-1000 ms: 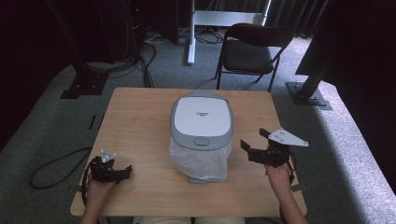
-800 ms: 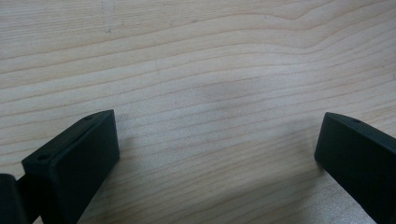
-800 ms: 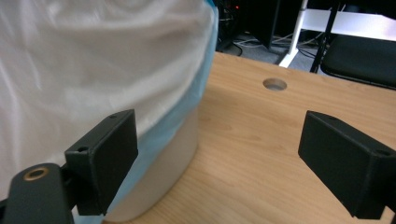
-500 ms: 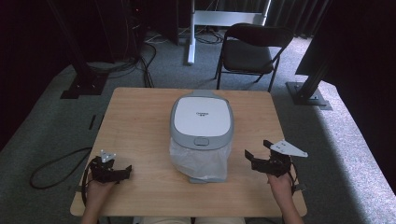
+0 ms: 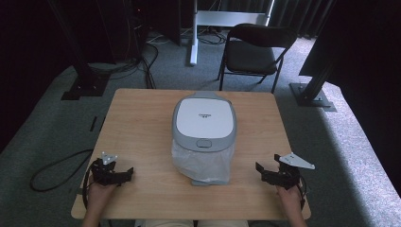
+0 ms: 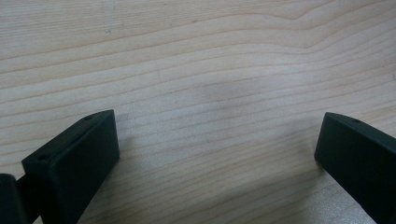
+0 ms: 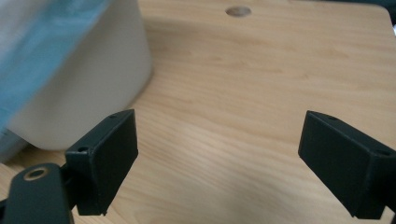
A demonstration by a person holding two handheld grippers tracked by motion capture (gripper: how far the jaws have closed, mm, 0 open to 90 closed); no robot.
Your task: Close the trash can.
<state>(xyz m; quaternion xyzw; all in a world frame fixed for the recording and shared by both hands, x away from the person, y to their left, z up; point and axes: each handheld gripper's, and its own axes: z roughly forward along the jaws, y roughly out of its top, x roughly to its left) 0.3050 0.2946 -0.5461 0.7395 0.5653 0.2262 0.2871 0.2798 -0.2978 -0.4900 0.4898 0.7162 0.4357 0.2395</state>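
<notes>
A white and grey lidded bin (image 5: 204,120) with a clear plastic liner (image 5: 202,163) hanging out of its near side stands in the middle of the wooden table (image 5: 137,127). My left gripper (image 5: 124,173) rests open at the table's near left corner, and the left gripper view has bare wood between its jaws (image 6: 215,140). My right gripper (image 5: 261,172) sits open at the near right, to the right of the bin. In the right gripper view the bin's pale wall (image 7: 88,88) stands to the left of the jaws, with nothing between them.
A black folding chair (image 5: 253,52) stands beyond the far edge of the table. Dark stand bases (image 5: 312,94) and cables (image 5: 52,170) lie on the grey carpet around it. A round hole (image 7: 237,10) marks the tabletop in the right gripper view.
My right gripper has come down and back toward the near right edge of the table. The left gripper and the bin have stayed put.
</notes>
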